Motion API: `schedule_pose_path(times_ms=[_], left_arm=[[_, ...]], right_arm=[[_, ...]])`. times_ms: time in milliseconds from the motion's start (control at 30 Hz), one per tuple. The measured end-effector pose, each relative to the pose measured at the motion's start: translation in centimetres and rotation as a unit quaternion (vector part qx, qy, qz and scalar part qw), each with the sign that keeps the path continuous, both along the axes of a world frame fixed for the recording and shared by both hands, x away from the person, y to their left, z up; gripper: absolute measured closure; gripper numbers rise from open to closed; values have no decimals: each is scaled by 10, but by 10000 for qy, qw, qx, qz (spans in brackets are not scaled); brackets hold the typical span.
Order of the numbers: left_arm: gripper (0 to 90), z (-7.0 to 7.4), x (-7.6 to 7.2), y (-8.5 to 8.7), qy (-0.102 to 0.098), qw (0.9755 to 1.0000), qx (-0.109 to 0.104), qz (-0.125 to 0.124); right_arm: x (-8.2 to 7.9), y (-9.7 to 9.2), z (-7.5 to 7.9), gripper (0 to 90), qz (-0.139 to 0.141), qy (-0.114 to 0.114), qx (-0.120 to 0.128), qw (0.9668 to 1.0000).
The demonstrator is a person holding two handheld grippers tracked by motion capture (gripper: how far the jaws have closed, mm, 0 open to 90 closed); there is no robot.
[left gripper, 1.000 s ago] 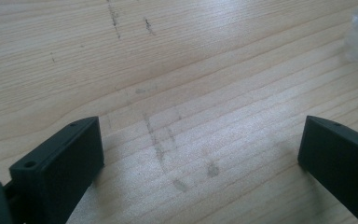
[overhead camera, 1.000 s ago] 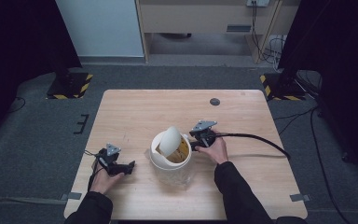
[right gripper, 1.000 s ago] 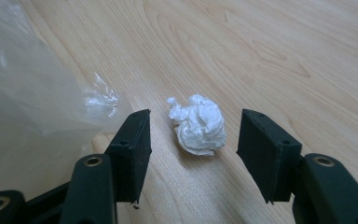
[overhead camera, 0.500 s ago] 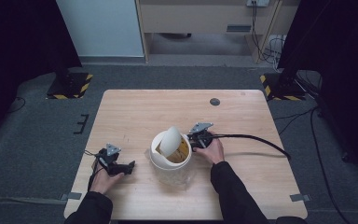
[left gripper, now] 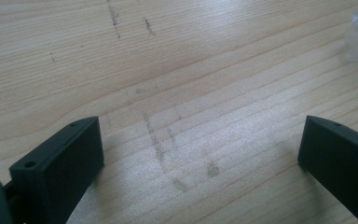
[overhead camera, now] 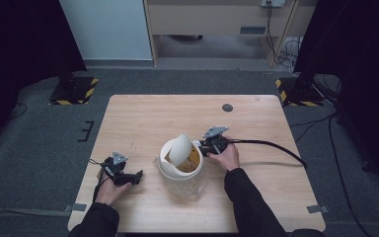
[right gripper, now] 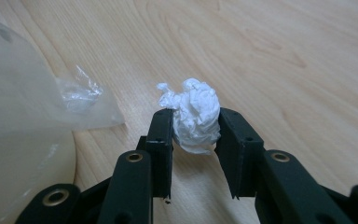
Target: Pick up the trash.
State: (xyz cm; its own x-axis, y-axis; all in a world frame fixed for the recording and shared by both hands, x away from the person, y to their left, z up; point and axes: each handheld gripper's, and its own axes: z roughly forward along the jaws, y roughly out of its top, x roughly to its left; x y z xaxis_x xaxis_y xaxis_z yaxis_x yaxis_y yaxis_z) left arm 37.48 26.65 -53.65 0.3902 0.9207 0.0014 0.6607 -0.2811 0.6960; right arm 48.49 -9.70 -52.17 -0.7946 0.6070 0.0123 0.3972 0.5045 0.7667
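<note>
Near the table's point(overhead camera: 143, 113) front-left corner, the person's left hand point(overhead camera: 109, 190) comes in from the front edge with the forearm in a dark sleeve, holding the left claw point(overhead camera: 137, 176) low over the wood and aimed toward the right. In the left gripper view its two black jaws stand wide apart over bare, faintly scuffed wood, with nothing between them; a bit of crinkled clear plastic shows at the upper right corner of that view.

Around the middle of the table, toward the front edge, stands a small white bin point(overhead camera: 179, 166) with its swing lid point(overhead camera: 178, 149) tilted up, a yellowish inside showing beneath it and a clear plastic liner point(overhead camera: 192, 186) spreading around its base.

Just to the right of the bin, the right hand point(overhead camera: 226, 156) reaches in from the front edge, forearm angled up and leftward, and holds the right claw point(overhead camera: 200, 148) right beside the bin's rim. In the right gripper view its jaws are clamped on a crumpled wad of white paper point(right gripper: 193, 116), held above the wood, with the clear liner point(right gripper: 37, 93) at the left. The claw's black cable point(overhead camera: 276, 148) trails off toward the table's right edge. A small dark round disc point(overhead camera: 227, 107) sits near the far edge.
</note>
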Motion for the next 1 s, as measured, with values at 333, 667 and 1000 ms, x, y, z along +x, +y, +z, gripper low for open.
schedule_pose_path(times_ms=[333,667,1000], left_arm=[[0,0,0,0,0,10000,-3,5],[0,0,0,0,1,10000,-3,11],[0,0,0,0,2,10000,-2,15]], right_arm=[[-11,-32,29,668,-192,-276,456,9984],[-26,-69,49,670,-366,-473,620,9963],[-55,-93,63,674,-357,-768,1042,9909]])
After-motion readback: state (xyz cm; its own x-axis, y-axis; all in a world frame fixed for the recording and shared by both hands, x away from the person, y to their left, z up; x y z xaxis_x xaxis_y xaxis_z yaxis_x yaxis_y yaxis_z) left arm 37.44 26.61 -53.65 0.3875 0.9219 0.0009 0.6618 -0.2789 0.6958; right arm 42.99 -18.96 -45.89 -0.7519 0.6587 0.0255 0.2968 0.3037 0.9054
